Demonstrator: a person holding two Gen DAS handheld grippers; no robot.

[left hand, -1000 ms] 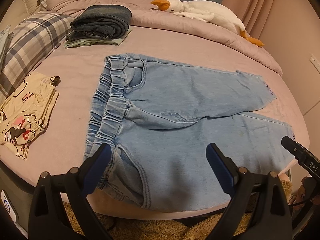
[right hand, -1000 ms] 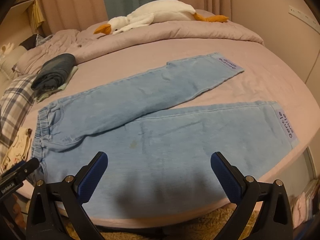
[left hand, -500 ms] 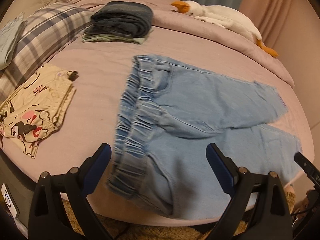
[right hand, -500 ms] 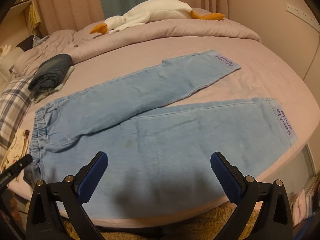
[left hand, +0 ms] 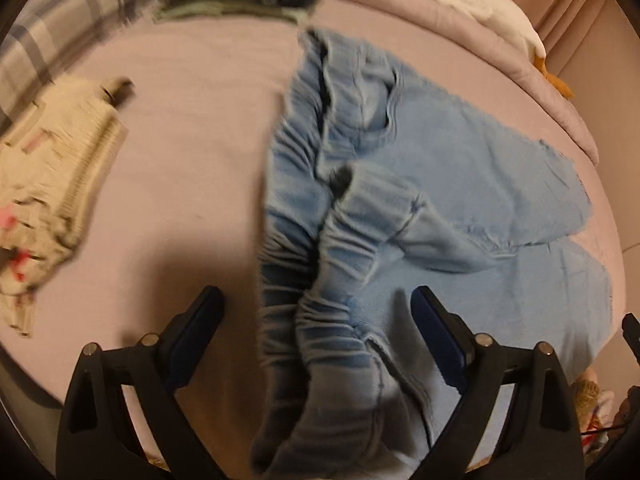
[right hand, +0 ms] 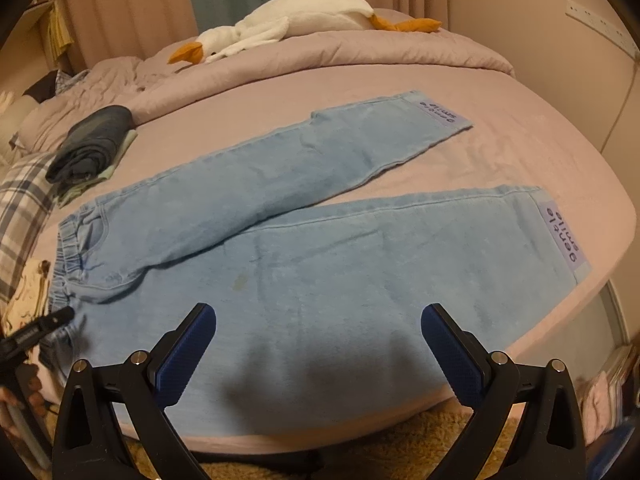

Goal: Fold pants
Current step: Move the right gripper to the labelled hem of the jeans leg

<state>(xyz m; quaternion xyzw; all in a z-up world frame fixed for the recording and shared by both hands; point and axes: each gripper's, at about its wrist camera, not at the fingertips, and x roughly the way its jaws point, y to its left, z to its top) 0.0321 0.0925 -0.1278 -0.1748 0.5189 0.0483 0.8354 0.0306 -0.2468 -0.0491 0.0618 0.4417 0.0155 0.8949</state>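
The left hand-held gripper (left hand: 314, 308) points steeply down with the gathered waistband of the pants (left hand: 420, 208) between its spread, closing jaws, pads not pressing. Only the right wrist view shows the whole pants (right hand: 320, 264) flat on the bed (right hand: 520, 152), legs apart, cuff patches reading "gentle smile". The right hand-held gripper (right hand: 318, 338) hangs open over the near leg. Beyond the pants lies a plush goose (right hand: 296, 28).

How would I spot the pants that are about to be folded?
Look at the wide bed with the mauve sheet. Spread flat across its near half lie the light blue denim pants, legs apart. Unlike the dark folded jeans farther back, they are unfolded, with lettered cuffs.
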